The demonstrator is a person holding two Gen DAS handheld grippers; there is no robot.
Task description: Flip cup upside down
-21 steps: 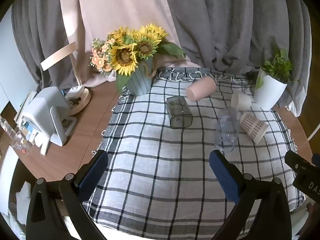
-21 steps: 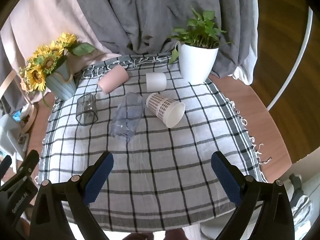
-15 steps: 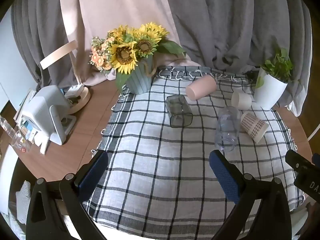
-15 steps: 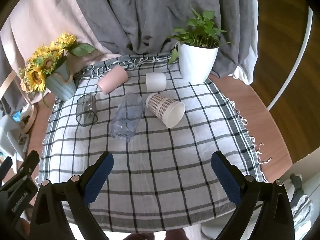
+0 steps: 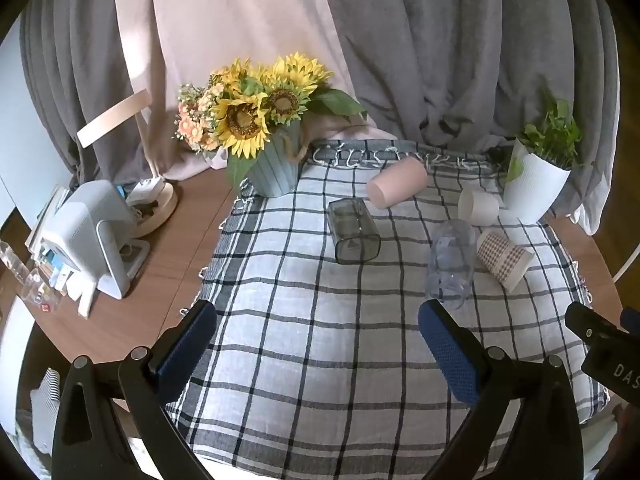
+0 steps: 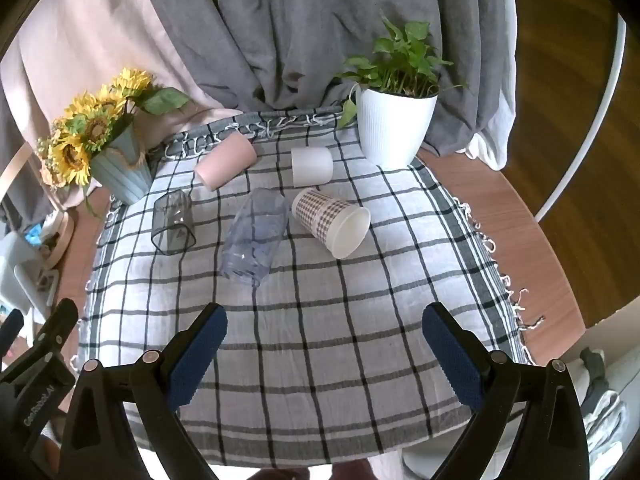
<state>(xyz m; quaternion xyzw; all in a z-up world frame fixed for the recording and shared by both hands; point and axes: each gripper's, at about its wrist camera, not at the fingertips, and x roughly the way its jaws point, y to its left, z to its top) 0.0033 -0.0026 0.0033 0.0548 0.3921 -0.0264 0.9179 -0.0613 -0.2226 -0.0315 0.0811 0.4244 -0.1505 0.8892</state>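
Note:
Several cups are on a checked cloth (image 6: pixel 320 340). A pink cup (image 6: pixel 225 160) (image 5: pixel 397 183), a smoky grey square cup (image 6: pixel 173 228) (image 5: pixel 354 230), a clear plastic cup (image 6: pixel 256 238) (image 5: pixel 450 264) and a checked paper cup (image 6: pixel 332 222) (image 5: pixel 502 258) lie on their sides. A white cup (image 6: pixel 312 166) (image 5: pixel 478 207) stands mouth down. My left gripper (image 5: pixel 318 340) is open and empty above the near cloth. My right gripper (image 6: pixel 324 344) is open and empty, well short of the cups.
A sunflower vase (image 5: pixel 272 168) stands at the cloth's back left, and a white potted plant (image 6: pixel 394 128) at the back right. A white appliance (image 5: pixel 92 236) sits on the wooden table (image 5: pixel 160 264) at the left. Curtains hang behind.
Both views have shifted very slightly. The cups have not moved and both grippers stay open.

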